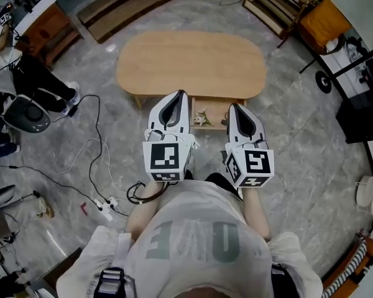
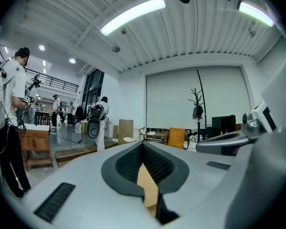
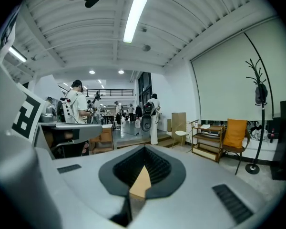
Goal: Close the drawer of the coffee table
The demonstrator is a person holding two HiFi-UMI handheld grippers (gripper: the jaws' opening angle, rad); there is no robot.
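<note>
The oval wooden coffee table (image 1: 193, 64) stands on the grey stone floor in front of the person. Its drawer (image 1: 216, 107) is pulled out from under the middle of the table's near long edge. It is open, and a small pale object (image 1: 202, 117) lies near its left wall; I cannot tell what that object is.

The 2 tools are side by side in front of the person's chest, tips toward the table. The left gripper (image 1: 179, 95) sits over the drawer's left side and the right gripper (image 1: 234, 107) over its right side. Both have their jaws pressed together with nothing between them. Each gripper view shows only a thin sliver of tan wood past the closed pads, with the far room beyond it.

Closed jaws probably suit this job, since a drawer needs a push rather than a grip and a closed tip makes a firm, blunt nose. Placing 1 tool toward each end of the drawer front should keep the push even, so the drawer does not skew on its runners.

Both gripper views look out across the room, not at the drawer front. The tools therefore seem to be above the drawer's level and not yet in contact with it. They would need to come down to the front panel before pushing.
</note>
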